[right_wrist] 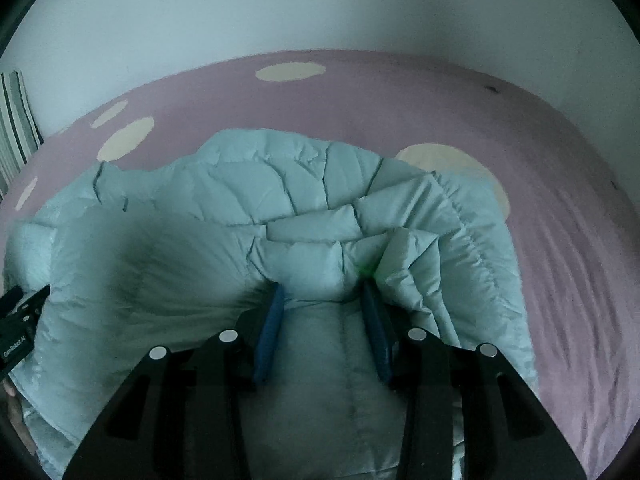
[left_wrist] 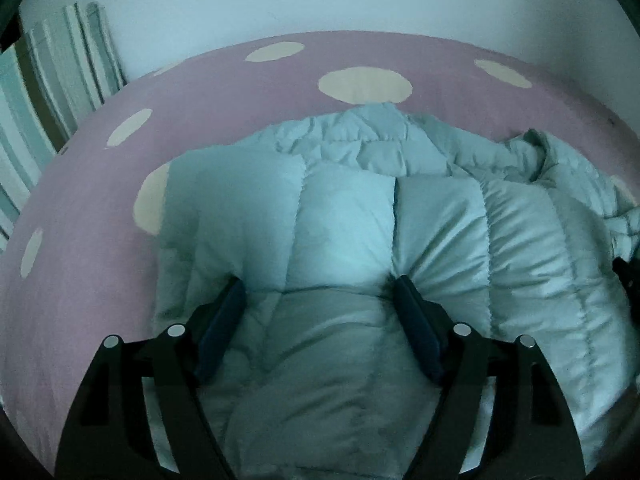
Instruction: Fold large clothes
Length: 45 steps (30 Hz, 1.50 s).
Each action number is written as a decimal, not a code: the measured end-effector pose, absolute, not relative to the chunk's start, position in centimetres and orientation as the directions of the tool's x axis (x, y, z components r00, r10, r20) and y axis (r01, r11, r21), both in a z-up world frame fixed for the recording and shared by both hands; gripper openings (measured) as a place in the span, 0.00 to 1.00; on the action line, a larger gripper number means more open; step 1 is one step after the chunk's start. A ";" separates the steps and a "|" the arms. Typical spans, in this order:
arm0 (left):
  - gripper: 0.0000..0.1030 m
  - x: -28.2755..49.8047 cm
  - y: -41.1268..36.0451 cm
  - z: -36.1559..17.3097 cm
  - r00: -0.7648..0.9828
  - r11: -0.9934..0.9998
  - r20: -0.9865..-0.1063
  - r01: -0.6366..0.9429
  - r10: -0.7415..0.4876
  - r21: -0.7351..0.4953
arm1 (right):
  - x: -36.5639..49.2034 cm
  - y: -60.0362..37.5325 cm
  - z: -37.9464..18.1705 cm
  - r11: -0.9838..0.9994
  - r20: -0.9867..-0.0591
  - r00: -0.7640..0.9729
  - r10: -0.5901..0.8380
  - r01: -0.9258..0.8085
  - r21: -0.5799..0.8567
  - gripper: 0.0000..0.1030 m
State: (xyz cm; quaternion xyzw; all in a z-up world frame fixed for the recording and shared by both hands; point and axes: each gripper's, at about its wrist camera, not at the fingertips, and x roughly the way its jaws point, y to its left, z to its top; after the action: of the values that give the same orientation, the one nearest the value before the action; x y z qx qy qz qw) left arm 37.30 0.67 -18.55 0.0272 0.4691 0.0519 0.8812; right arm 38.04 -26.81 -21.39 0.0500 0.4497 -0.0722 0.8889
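A pale mint quilted puffer jacket (left_wrist: 520, 240) lies crumpled on the bed and fills the middle of both views (right_wrist: 200, 208). My left gripper (left_wrist: 318, 284) points down into it. Its jaws stand wide, with a thick fold bulging between the pads and creases running out from the right fingertip (left_wrist: 402, 286). My right gripper (right_wrist: 322, 292) has its jaws about half apart. A bunched ridge of the jacket is pinched between its blue pads. The left gripper's black body (right_wrist: 20, 320) shows at the left edge of the right wrist view.
The jacket rests on a pink bedsheet with cream dots (left_wrist: 80, 280), which also spreads out to the right (right_wrist: 580, 240). Striped fabric (left_wrist: 48, 80) leans at the far left by a plain pale wall (right_wrist: 320, 8). Part of a hand (right_wrist: 12, 400) shows at the left edge.
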 end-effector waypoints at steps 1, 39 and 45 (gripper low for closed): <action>0.73 36.8 0.9 -18.1 0.561 0.994 -0.821 -0.069 0.106 0.081 | 37.6 -26.9 -20.9 0.984 -0.803 0.592 -0.076 0.175 0.036 0.40; 0.84 5.6 13.8 -17.2 0.517 0.985 -0.850 -0.073 -0.096 -0.156 | 5.1 -32.5 -20.4 0.971 -0.828 0.560 -0.002 0.200 0.132 0.62; 0.84 3.0 13.2 -18.9 0.491 0.991 -0.867 -0.046 -0.085 -0.123 | 3.3 -32.4 -21.6 0.965 -0.834 0.552 0.014 0.212 0.156 0.63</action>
State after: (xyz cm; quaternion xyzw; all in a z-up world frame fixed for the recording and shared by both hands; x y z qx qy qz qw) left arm 2.99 13.15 -18.86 -0.0648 0.5042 -0.0112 0.8611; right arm 3.26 -32.45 -21.63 0.1200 0.4698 -0.0569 0.8727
